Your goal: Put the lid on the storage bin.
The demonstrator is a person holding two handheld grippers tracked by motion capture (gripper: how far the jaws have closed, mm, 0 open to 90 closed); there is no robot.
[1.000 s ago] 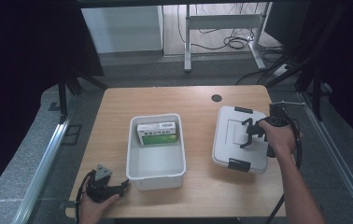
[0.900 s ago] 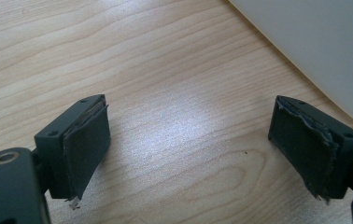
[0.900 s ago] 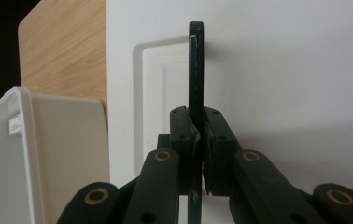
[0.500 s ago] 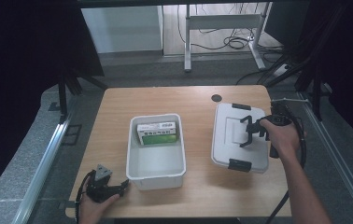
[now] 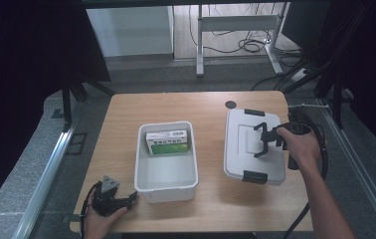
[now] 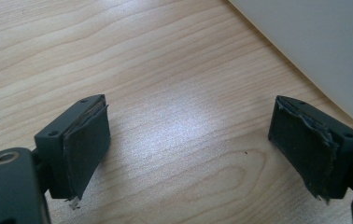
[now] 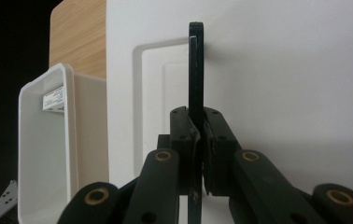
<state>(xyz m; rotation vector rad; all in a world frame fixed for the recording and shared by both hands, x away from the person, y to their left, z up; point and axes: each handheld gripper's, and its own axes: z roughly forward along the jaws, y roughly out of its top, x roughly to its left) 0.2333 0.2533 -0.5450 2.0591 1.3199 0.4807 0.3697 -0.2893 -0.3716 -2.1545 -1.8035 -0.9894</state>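
Note:
A white storage bin [image 5: 139, 164] stands mid-table with a green and white box [image 5: 168, 142] lying at its far end. To its right lies the white lid [image 5: 243, 154] with black latches and a black handle [image 5: 263, 134]. My right gripper [image 5: 270, 138] is shut on that handle; in the right gripper view the thin handle [image 7: 195, 70] stands up between the pressed pads of the gripper [image 7: 198, 154], over the lid [image 7: 282, 93]. My left gripper [image 5: 131, 197] rests by the bin's near left corner, open [image 6: 188, 149], with bare wood between its jaws.
A small dark round hole [image 5: 231, 104] sits near the table's far edge. The bin's wall [image 6: 324, 42] is close on the left gripper's right. Floor rails and black stands flank the table; a cable trails from the right gripper.
My right hand has risen a little and drawn slightly away from me with the lid's handle still pinched. The left gripper has stayed put.

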